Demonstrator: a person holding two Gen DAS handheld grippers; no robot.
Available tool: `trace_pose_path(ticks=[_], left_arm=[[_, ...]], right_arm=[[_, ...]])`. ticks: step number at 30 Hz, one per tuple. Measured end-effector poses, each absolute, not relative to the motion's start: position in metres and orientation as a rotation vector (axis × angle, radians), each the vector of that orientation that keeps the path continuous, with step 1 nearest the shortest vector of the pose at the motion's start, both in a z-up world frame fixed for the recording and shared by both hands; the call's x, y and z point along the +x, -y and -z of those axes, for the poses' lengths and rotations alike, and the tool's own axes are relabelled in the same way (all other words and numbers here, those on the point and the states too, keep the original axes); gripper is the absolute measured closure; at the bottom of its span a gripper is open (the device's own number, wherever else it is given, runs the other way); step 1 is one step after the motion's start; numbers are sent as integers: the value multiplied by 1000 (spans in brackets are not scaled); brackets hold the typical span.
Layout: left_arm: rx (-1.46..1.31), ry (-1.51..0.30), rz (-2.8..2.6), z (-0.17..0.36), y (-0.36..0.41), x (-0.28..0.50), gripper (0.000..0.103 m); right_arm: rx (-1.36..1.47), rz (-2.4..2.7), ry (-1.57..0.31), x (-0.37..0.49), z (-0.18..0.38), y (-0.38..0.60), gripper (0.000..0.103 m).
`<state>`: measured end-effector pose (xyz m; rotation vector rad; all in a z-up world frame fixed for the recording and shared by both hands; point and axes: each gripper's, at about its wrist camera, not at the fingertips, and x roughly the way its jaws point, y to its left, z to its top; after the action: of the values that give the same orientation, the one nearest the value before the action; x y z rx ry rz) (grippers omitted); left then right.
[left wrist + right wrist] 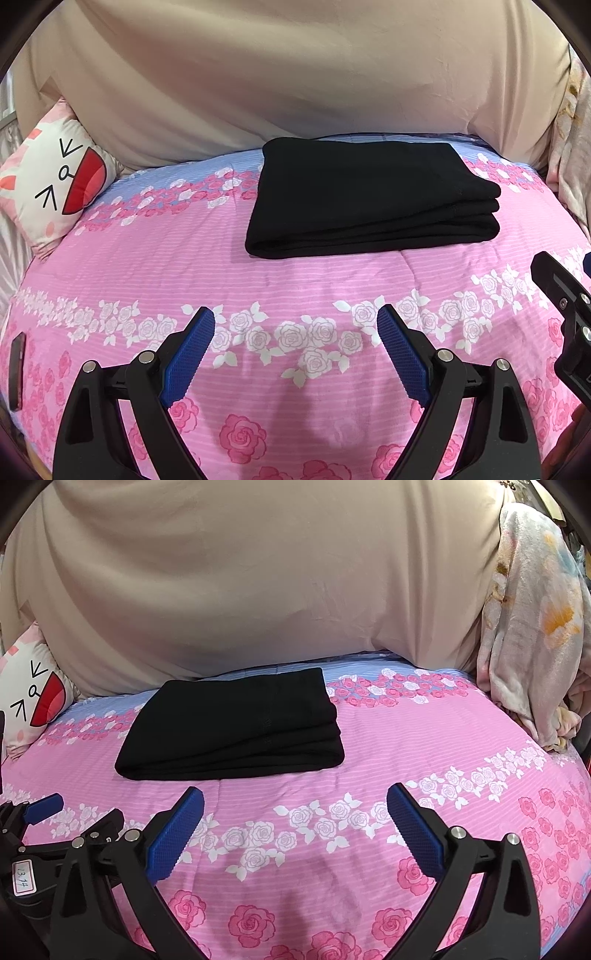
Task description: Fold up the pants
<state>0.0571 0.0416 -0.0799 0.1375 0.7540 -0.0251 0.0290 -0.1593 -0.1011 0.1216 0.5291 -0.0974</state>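
Note:
Black pants (369,199) lie folded into a thick rectangle on the pink rose-print bedspread (295,288), near its far side. In the right wrist view the same folded pants (232,727) sit left of centre. My left gripper (295,325) hovers open over the spread, short of the pants, with nothing between its blue pads (190,354). My right gripper (295,805) is open too, empty, a little nearer than the pants. Part of the right gripper's black frame (565,317) shows at the right edge of the left wrist view. The left gripper's blue pad (44,806) shows at the left edge of the right wrist view.
A beige cloth (295,81) hangs behind the bed. A cartoon-face pillow (55,184) rests at the far left. A pale floral blanket (532,627) is draped at the far right. A dark phone-like object (16,369) lies at the spread's left edge.

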Motion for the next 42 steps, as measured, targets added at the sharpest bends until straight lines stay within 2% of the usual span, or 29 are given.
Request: trace_pose_path(ticks=[42], left_arm=[[148,-767,77,82,-31,73,16]], right_arm=[[130,102,-549,36,110,160,6]])
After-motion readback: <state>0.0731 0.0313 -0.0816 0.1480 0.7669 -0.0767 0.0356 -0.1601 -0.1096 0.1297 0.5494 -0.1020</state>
